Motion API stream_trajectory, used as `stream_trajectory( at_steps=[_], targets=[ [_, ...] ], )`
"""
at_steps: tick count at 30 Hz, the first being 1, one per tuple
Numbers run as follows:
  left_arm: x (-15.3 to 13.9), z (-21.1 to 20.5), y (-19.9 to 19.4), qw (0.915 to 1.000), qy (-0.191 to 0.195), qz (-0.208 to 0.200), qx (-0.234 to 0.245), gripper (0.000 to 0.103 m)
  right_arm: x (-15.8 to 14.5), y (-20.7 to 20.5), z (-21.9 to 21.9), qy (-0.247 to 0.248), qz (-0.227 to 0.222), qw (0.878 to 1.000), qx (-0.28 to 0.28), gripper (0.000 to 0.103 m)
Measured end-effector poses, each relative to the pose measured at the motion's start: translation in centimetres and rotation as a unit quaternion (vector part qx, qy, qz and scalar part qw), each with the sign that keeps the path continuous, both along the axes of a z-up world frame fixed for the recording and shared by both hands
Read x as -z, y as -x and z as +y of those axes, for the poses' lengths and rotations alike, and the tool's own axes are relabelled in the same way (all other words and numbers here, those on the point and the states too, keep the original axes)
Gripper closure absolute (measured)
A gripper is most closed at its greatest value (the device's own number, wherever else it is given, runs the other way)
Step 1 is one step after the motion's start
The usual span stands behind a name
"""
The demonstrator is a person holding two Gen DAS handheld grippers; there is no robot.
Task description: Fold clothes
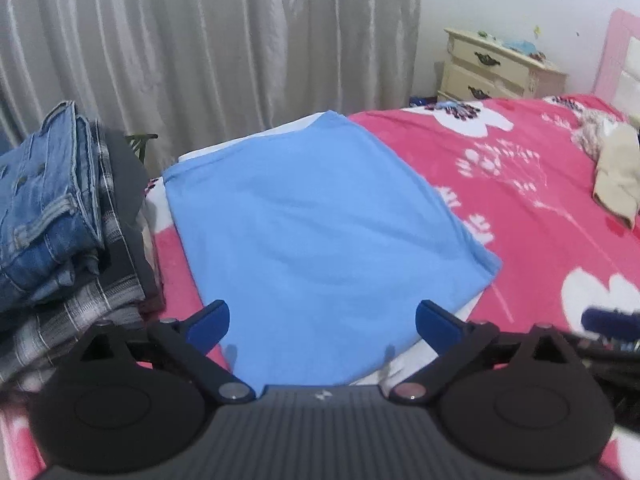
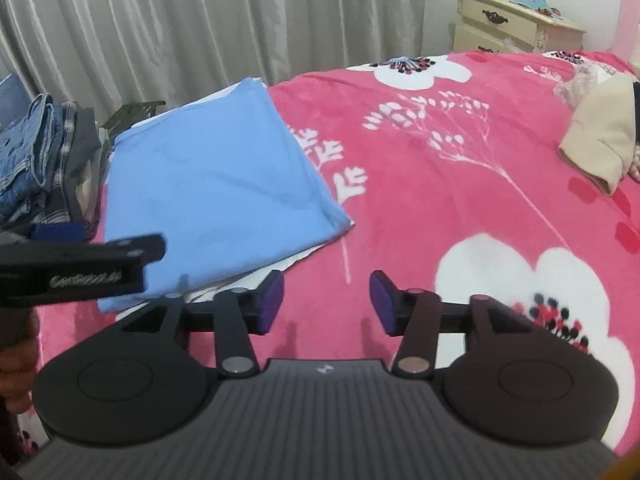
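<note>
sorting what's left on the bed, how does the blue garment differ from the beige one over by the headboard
The blue garment is folded into a flat, smooth rectangle; the beige garment lies crumpled in a heap. The blue garment sits near the folded pile of jeans at one end of the bed; the beige garment is at the far end, next to other loose cloth. Both rest on the pink floral blanket, and neither gripper touches them.

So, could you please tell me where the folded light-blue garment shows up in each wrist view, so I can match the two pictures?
Left wrist view: the folded light-blue garment fills the centre, just beyond the open left tongs.
Right wrist view: it lies left of centre, up and left of the open right tongs.
Shared landmark: the stack of jeans to the garment's left in both.
</note>
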State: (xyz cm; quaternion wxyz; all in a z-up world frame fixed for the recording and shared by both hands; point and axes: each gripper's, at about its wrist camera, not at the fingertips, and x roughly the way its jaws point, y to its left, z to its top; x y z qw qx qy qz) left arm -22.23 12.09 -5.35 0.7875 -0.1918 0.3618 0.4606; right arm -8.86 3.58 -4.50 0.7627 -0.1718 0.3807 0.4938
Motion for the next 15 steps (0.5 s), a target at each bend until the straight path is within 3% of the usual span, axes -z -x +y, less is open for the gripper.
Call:
stream_trajectory(
  at_steps=[6,11,15],
  targets=[
    [0.5,-0.5,-0.8,0.9997,-0.012,0.007,-0.019,0.003,0.4,0.1,-0.1,0.012,0.006,1.000,0.018,0.044],
    [0.9,0.9,-0.9,0.9976,0.022,-0.005,-0.066,0.003,1.1,0.2,0.6,0.023,0.014,1.000,0.010,0.042],
    [1.5,1.3,-0.6,0.9965,0.040,0.010,-0.072,0.003,1.8,0.5,1.4,0.034,0.023,0.999,0.007,0.040]
  ],
)
